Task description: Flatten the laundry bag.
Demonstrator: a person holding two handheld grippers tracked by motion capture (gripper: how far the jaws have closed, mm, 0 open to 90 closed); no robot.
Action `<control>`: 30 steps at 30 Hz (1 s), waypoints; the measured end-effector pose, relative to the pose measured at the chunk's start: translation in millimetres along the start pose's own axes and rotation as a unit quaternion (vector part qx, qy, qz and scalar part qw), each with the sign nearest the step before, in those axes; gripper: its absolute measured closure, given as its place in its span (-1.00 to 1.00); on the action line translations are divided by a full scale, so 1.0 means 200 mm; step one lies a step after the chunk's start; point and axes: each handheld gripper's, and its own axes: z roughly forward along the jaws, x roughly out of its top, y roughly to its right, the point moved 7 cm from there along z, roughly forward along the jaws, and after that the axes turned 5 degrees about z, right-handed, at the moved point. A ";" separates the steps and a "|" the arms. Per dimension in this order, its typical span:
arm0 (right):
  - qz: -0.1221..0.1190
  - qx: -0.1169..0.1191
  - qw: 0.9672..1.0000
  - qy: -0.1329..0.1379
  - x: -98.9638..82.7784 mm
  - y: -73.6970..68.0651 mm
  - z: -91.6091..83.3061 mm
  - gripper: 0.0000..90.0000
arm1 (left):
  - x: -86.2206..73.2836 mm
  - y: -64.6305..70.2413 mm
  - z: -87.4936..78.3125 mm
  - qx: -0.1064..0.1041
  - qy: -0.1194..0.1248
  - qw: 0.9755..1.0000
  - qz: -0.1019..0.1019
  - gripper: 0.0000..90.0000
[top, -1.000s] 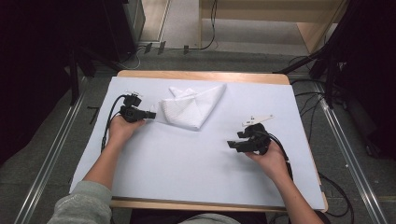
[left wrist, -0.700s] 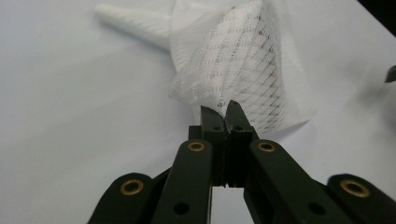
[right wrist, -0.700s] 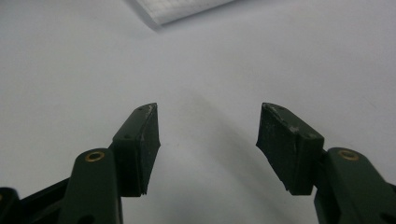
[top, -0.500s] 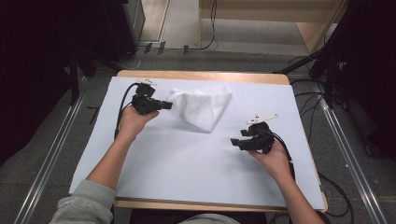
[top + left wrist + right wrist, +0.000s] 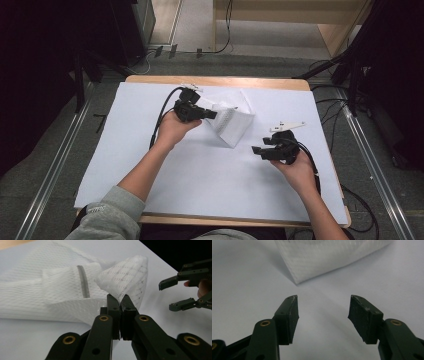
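White table (image 5: 150, 200); left gripper (image 5: 212, 115) pinches mesh cloth (image 5: 232, 125).

bare white sheet (image 5: 190, 185) around, mesh cloth (image 5: 232, 125) mid-table the sole obstacle

Each claw is black and made of hard, flat arms. The left claw (image 5: 214, 114) has 2 jaws with dark rubbery pads, and small round brass rings sit in the arms (they look like little gold buttons). The right claw (image 5: 258, 149) has the same brass rings and 2 thick, blocky pads. A grey 3-cornered plate sits on top of it. A black cable trails from each claw. The person wears a grey-green sleeve (image 5: 109, 212) on the left arm.
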 end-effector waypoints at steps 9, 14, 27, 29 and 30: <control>0.030 -0.019 0.999 0.015 -0.02 0.10 -0.08 0.11 | -0.03 0.15 0.15 -0.038 -0.020 0.999 0.020 0.95; 0.037 -0.029 0.999 0.014 -0.03 0.13 -0.10 0.12 | -0.11 0.26 0.20 -0.055 -0.032 0.997 0.040 0.94; 0.060 -0.048 0.997 0.026 -0.02 0.19 -0.15 0.36 | -0.25 0.57 0.34 -0.140 -0.048 0.986 0.070 0.95; 0.062 -0.051 0.996 0.031 -0.02 0.20 -0.16 0.39 | -0.26 0.58 0.35 -0.140 -0.050 0.986 0.073 0.89; 0.064 -0.050 0.996 0.033 -0.02 0.20 -0.17 0.41 | -0.26 0.58 0.35 -0.140 -0.050 0.986 0.073 0.77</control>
